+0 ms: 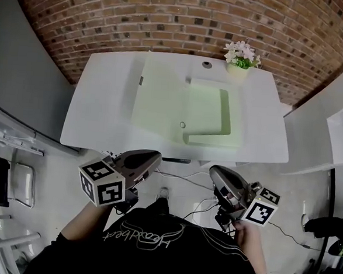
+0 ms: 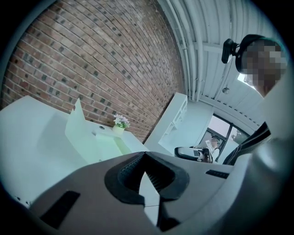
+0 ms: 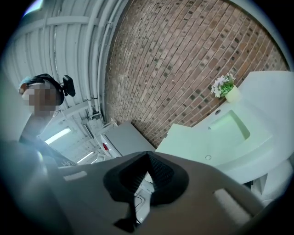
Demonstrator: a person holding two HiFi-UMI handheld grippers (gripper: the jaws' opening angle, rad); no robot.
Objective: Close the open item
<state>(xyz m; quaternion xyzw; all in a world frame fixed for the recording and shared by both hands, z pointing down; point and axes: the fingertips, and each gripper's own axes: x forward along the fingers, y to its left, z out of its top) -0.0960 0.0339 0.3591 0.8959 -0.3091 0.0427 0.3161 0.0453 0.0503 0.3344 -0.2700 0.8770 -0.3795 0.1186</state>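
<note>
Both grippers are hanging low, close to the body, short of the white table (image 1: 97, 116). The left gripper (image 1: 153, 157) and right gripper (image 1: 215, 170) are pointing toward the pale green box (image 1: 208, 112), which is lying open mid-table. The left gripper view is showing its lid (image 2: 75, 121) standing raised; from overhead it's looking flat. Both pairs of jaws are sitting tips together, gripping nothing.

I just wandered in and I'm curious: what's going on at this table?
A person holds a left tool and a right tool, both shut and empty, just short of the near edge of a white table. On the table lies a pale green box, its lid swung open to the left. A small flower pot stands at the far edge. Nothing touches the box, so closing it has not begun.
</note>
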